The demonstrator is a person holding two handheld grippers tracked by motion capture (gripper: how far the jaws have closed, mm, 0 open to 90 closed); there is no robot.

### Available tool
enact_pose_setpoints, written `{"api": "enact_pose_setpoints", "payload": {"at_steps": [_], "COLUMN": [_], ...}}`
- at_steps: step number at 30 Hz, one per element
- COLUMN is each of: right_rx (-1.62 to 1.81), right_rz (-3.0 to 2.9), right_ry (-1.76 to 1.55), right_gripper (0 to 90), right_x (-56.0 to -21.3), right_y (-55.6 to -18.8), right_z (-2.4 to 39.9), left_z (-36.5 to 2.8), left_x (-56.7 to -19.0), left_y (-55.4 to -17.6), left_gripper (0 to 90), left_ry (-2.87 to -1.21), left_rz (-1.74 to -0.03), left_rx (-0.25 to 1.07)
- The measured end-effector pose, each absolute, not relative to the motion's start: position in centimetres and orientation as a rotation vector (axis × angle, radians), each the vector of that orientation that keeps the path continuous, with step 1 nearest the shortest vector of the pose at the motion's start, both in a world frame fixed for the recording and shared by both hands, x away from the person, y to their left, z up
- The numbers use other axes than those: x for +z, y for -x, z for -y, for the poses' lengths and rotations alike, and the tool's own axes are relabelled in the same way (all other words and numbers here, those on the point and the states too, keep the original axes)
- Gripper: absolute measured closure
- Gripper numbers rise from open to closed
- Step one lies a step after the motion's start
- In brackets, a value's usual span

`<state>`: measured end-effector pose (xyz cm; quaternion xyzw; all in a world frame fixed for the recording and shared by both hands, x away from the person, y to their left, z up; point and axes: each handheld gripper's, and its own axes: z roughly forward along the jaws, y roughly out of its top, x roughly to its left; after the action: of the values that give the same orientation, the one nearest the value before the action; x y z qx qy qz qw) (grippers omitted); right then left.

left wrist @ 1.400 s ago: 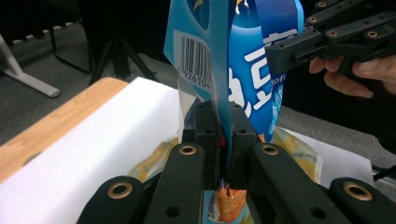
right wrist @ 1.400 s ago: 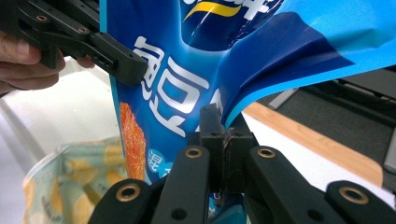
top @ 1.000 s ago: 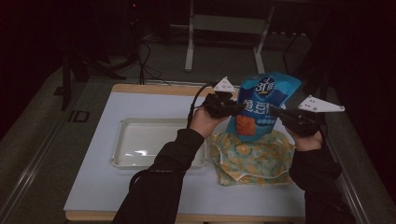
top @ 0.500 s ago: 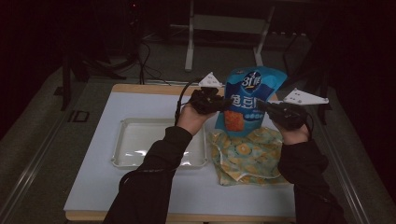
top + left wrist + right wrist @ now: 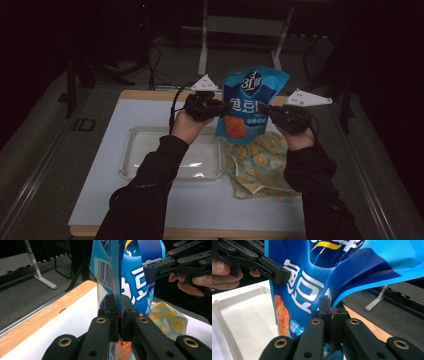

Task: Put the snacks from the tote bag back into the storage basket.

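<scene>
blue snack bag [image 5: 251, 102] upright, glossy, creased; left gripper [image 5: 216, 107] and right gripper [image 5: 267, 111] each clamp one side edge

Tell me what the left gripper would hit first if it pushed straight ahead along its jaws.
The left gripper already pinches the blue snack bag; beyond it, probably the right gripper, though depth is unclear.

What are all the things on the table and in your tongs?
snack bag: one, blue with white letters, held upright above the table between both tongs
patterned bag: one, yellow and pale green, lying flat on the table under the snack bag
tray: one, clear, on the table's left half
table: one, white top with wooden edge
left tongs: one, black, shut on the snack bag's left edge
right tongs: one, black, shut on its right edge
sleeves: two, dark
</scene>
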<state>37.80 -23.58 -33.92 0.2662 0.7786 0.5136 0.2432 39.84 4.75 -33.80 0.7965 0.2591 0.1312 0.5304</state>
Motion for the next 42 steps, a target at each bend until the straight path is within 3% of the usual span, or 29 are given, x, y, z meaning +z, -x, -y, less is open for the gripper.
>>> {"api": "enact_pose_setpoints", "payload": {"at_steps": [42], "right_rx": [1.45], "right_rz": [-2.194], "right_ry": [-0.606], "right_gripper": [89.5], "right_x": [-34.5], "right_y": [-36.3], "right_z": [15.6], "left_z": [-12.9], "left_x": [-34.2], "left_y": [-36.1], "left_gripper": [87.8], "left_ry": [-1.896], "left_rz": [-0.672], "left_rx": [0.37]}}
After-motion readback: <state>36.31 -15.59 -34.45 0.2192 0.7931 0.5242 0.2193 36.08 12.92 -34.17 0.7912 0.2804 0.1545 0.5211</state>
